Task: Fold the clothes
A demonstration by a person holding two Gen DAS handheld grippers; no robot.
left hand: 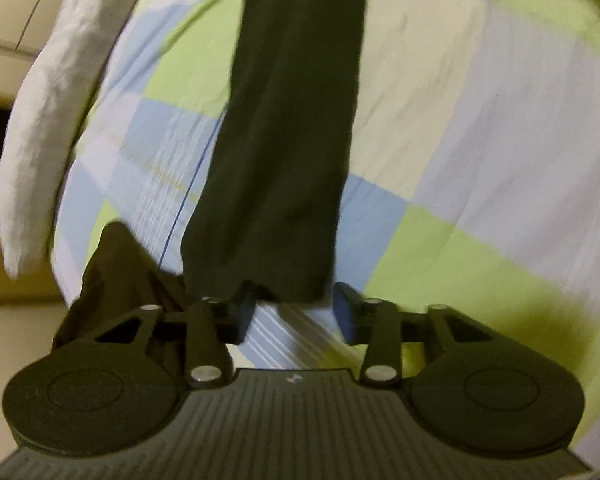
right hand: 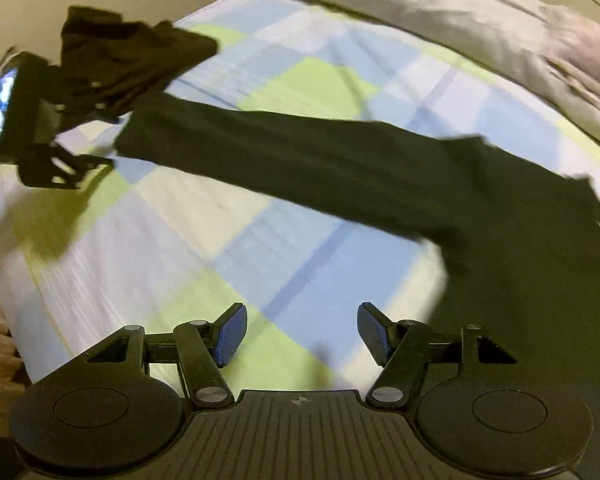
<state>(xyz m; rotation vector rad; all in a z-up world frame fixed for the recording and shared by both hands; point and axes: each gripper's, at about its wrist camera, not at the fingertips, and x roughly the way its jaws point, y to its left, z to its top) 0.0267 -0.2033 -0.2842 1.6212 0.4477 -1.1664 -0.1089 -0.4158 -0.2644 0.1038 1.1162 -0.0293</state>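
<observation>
While the dark garment (right hand: pixel 340 168) lies stretched in a long strip across the checked bed (right hand: pixel 228 216), the step in hand looks like taking hold of its ends for a fold. The left tool (left hand: pixel 296 300) sits right at the near hem of the strip, its fingers apart on either side of that edge; the pads do not visibly press the cloth, so the grip is not yet made. The right tool (right hand: pixel 302 334) hangs over bare sheet with its fingers wide apart and nothing between them, the wider part of the garment just to its right. A second dark pile (right hand: pixel 132 52) rests near the far corner, and a pale pillow (right hand: pixel 400 4) lies along the bed's edge. Next, I judge, the left must pinch the hem cleanly while the right reaches the cloth beside it.
</observation>
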